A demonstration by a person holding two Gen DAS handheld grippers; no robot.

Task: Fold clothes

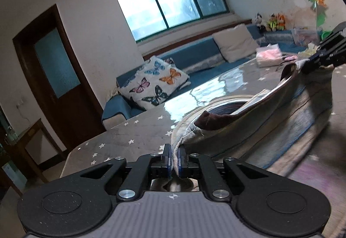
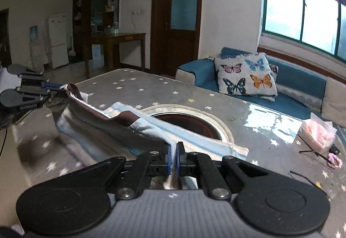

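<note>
Left gripper [image 1: 174, 160]: your fingers are clamped on one end of the garment's edge.
Right gripper [image 2: 173, 156]: your fingers are pinched on the other end of that edge.
Garment [image 2: 121, 127]: pale grey-blue cloth with a dark brown collar, raised between your two grippers, its lower part (blurred) draping onto the bench [image 2: 134, 88].
Bench: covered in a grey star-print cloth, with a round opening [image 2: 192, 125] just behind the garment.
Pink tissue pack [image 2: 317, 132]: it lies near the bench's far edge.

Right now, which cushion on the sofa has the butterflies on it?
The butterfly cushion at the sofa's end nearest the door. The other cushion, further along under the window, is plain and pale.
</note>
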